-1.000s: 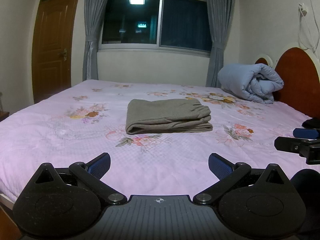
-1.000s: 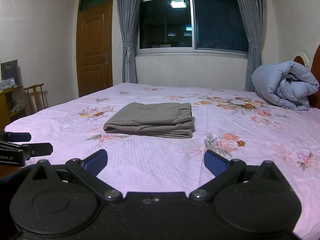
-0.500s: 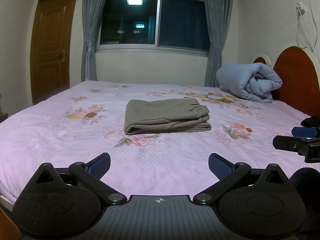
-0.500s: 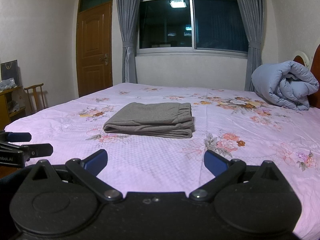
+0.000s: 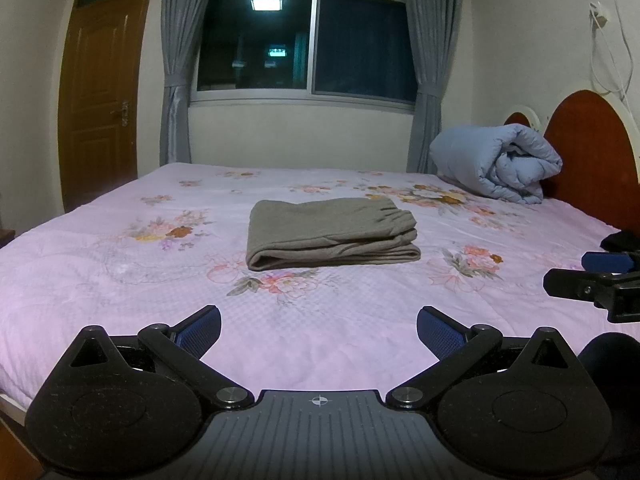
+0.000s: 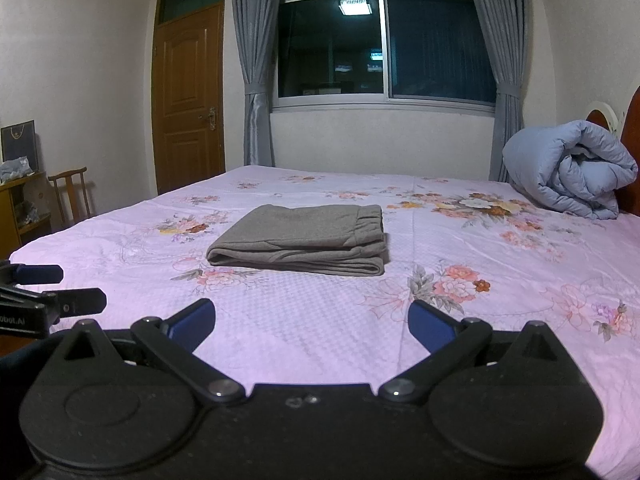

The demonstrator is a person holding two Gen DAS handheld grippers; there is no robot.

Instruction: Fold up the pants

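Above bed (image 5: 120,280), both grippers (image 5: 319,330) (image 6: 310,322) hover level, fingers (image 5: 200,326) spread.

Bed (image 5: 120,280) with pink floral cover carries folded grey pants (image 5: 330,232) at centre, rolled blue duvet (image 5: 496,164) near headboard.

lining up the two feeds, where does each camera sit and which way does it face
Left wrist: sits on the left gripper at the bed's near edge, facing across the bed to the window; folded pants ahead; its own open fingers show, with the right gripper at the right edge.
Right wrist: sits on the right gripper, facing the same way from further right; pants ahead-left; its own open fingers show, with the left gripper at the left edge.
Shared: pants, bed, window, rolled blue duvet, door.
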